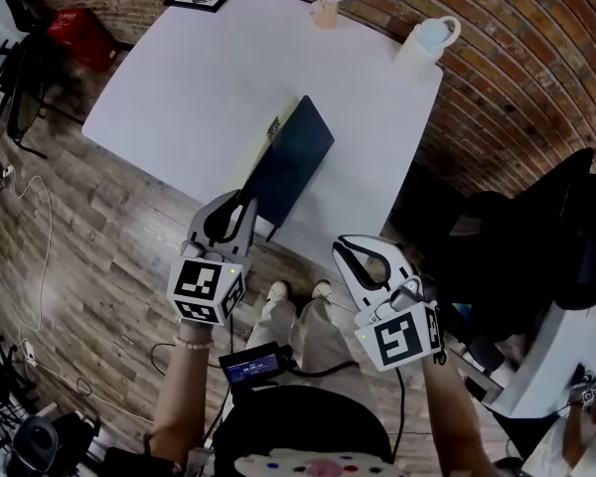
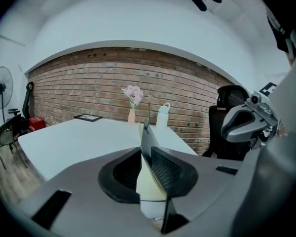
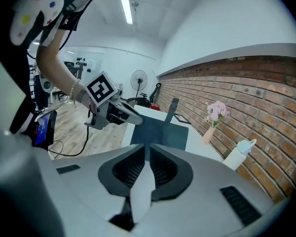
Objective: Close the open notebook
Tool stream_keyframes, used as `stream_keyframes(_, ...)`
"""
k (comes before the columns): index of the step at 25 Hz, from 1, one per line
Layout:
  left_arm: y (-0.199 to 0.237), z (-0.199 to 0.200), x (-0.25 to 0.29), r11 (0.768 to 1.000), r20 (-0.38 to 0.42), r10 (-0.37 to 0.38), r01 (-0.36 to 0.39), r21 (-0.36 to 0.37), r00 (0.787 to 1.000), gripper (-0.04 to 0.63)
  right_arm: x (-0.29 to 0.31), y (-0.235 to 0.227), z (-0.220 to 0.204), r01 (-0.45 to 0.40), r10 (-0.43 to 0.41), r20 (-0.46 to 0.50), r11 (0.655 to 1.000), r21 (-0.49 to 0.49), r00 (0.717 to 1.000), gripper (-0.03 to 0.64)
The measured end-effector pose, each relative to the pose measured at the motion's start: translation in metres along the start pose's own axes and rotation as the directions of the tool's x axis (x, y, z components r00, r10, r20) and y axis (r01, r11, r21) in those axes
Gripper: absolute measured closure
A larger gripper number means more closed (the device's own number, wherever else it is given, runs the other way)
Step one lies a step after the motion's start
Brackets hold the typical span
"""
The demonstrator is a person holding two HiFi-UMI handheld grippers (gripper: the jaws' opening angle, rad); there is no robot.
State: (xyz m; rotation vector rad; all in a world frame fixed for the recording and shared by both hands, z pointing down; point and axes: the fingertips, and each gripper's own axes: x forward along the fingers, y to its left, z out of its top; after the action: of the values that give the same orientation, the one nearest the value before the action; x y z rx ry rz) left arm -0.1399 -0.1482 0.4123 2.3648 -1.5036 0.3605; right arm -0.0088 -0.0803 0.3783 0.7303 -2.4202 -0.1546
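Left gripper, nearest us, is clamped on the near end of the raised dark cover of the notebook by the table's near edge, and we read its long axis as running away toward the far edge, with the right gripper closed, empty, and off that near edge farther right.

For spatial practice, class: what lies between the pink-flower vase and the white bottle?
Nothing: the head view shows bare white tabletop between the pink-flower vase and the white bottle.
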Motion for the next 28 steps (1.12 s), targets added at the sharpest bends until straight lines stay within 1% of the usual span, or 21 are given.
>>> stream_keyframes(5, 0.018, -0.009, 0.003, 0.996, -0.008, 0.056, -0.057, -0.073, 0.998, 0.512, -0.001, -0.001, -0.004, 0.008, -0.007, -0.011, 1.000, 0.008, 1.000, 0.563)
stream_keyframes(14, 0.047, -0.030, 0.010, 0.982, -0.053, 0.116, -0.123, -0.146, 0.992, 0.479, 0.000, 0.003, -0.012, 0.007, -0.006, -0.034, 1.000, 0.021, 0.999, 0.563)
stream_keyframes(20, 0.062, -0.049, 0.018, 0.977, -0.102, 0.151, -0.164, -0.135, 0.983, 0.460, 0.000, 0.002, -0.016, 0.016, -0.014, -0.044, 0.999, 0.034, 0.999, 0.563)
stream_keyframes(24, 0.068, -0.058, 0.023, 0.975, -0.132, 0.161, -0.178, -0.134, 0.978, 0.451, -0.001, 0.003, -0.018, 0.011, -0.009, -0.049, 0.999, 0.041, 0.999, 0.563)
stream_keyframes(28, 0.072, -0.070, 0.027, 0.973, -0.179, 0.188, -0.207, -0.099, 0.966, 0.437, -0.003, 0.007, -0.021, 0.007, -0.004, -0.058, 0.999, 0.047, 0.998, 0.563)
